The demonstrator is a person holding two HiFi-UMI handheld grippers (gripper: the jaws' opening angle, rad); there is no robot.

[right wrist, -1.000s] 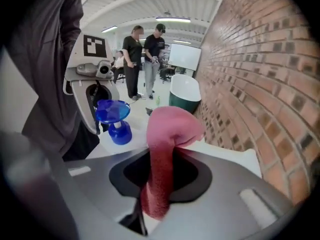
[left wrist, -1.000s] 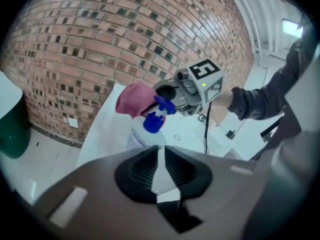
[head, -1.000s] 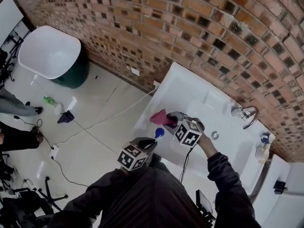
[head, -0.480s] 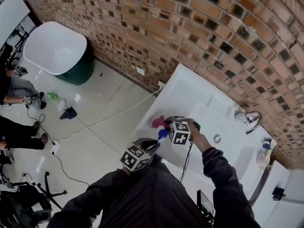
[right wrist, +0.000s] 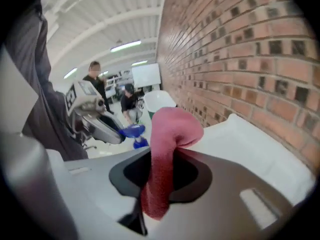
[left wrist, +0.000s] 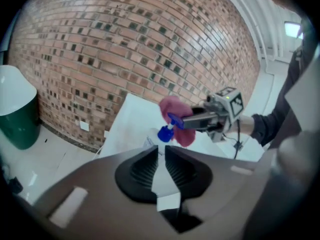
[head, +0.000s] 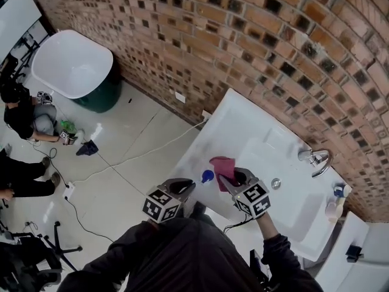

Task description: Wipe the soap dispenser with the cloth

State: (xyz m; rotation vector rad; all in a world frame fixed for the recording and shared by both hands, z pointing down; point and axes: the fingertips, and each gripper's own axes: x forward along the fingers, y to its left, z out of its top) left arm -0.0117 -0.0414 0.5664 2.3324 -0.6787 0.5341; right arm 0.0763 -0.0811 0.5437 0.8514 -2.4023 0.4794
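Above the white sink (head: 242, 131), the left tool (left wrist: 160, 153) clamps a blue-pumped white plastic soap dispenser (left wrist: 162, 135); the right tool (right wrist: 161, 160) grips a pink cloth (right wrist: 169, 129).

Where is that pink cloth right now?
In the head view the pink cloth is clamped in the right gripper, over the white sink, just right of the soap dispenser that the left gripper holds.

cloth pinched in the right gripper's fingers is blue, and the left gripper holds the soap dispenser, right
One thing is off: the cloth is pink, not blue. The right gripper view shows it pinched in the right gripper's fingers. The rest stands: the left gripper holds the soap dispenser.
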